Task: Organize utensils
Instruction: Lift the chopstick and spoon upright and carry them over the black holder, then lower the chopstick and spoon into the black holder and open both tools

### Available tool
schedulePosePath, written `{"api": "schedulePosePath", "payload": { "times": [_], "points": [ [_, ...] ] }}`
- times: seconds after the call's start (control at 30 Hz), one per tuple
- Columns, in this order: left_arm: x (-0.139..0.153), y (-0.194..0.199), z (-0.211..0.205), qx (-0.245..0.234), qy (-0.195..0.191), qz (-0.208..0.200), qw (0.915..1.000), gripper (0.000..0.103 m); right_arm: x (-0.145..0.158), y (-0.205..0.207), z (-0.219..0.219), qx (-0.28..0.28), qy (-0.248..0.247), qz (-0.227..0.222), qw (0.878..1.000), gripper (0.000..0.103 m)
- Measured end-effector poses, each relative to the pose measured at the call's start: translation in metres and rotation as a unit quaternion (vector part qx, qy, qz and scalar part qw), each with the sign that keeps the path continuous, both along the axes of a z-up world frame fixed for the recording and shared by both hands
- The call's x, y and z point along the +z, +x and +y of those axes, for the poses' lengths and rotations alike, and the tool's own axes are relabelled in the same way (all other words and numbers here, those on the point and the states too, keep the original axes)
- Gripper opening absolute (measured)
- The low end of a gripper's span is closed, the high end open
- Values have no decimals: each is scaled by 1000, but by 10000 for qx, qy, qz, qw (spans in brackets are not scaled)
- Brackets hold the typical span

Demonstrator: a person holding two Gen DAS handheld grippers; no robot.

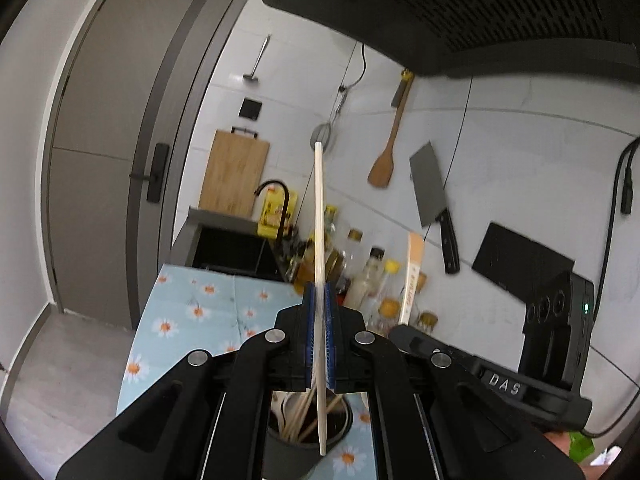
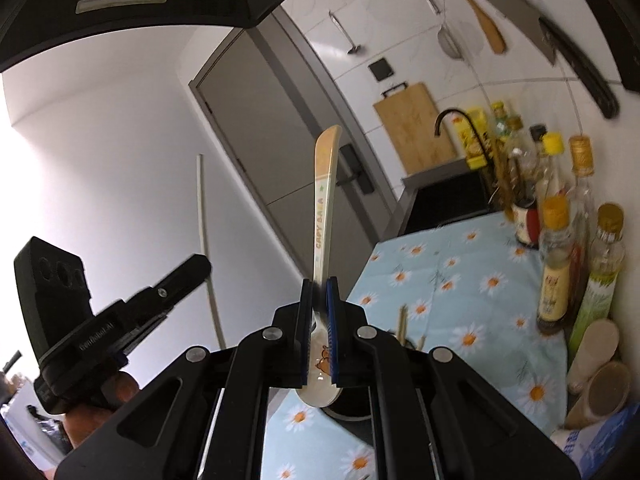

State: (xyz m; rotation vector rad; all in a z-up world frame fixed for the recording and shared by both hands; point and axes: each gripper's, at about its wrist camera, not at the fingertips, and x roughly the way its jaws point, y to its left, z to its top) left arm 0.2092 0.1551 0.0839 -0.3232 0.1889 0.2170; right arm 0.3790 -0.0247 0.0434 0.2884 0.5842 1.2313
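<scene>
My left gripper (image 1: 319, 292) is shut on a long white chopstick (image 1: 319, 216) that stands upright; its lower end hangs just above a dark utensil cup (image 1: 308, 446) holding several chopsticks. My right gripper (image 2: 319, 288) is shut on a cream cartoon-printed spoon (image 2: 325, 196), handle up, bowl down over the dark cup's rim (image 2: 348, 414). The spoon's handle also shows in the left wrist view (image 1: 412, 276), and the chopstick in the right wrist view (image 2: 202, 216). The left gripper body (image 2: 120, 320) is to the left of my right one.
The counter wears a blue daisy cloth (image 1: 208, 312). Several oil and sauce bottles (image 2: 560, 264) line the wall side. A sink with black tap (image 1: 276, 200), a cutting board (image 1: 236, 172), a hanging wooden spatula (image 1: 386, 160) and cleaver (image 1: 434, 200) are behind. A range hood (image 1: 480, 8) is overhead.
</scene>
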Motion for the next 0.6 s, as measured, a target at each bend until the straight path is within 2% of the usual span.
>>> {"api": "schedulePosePath", "payload": {
  "times": [0.2,0.4,0.6],
  "points": [
    [1,9,5,-36,52,-463,9989,4,2,7,6,-270,42,-287,9992,8],
    [0,19,6,-64,117,-682,9976,4,6,16,10,-571,192,-447,9972,8],
    [-5,29,10,-119,161,-861,9961,4,6,22,13,-649,303,-473,9963,8]
  ]
}}
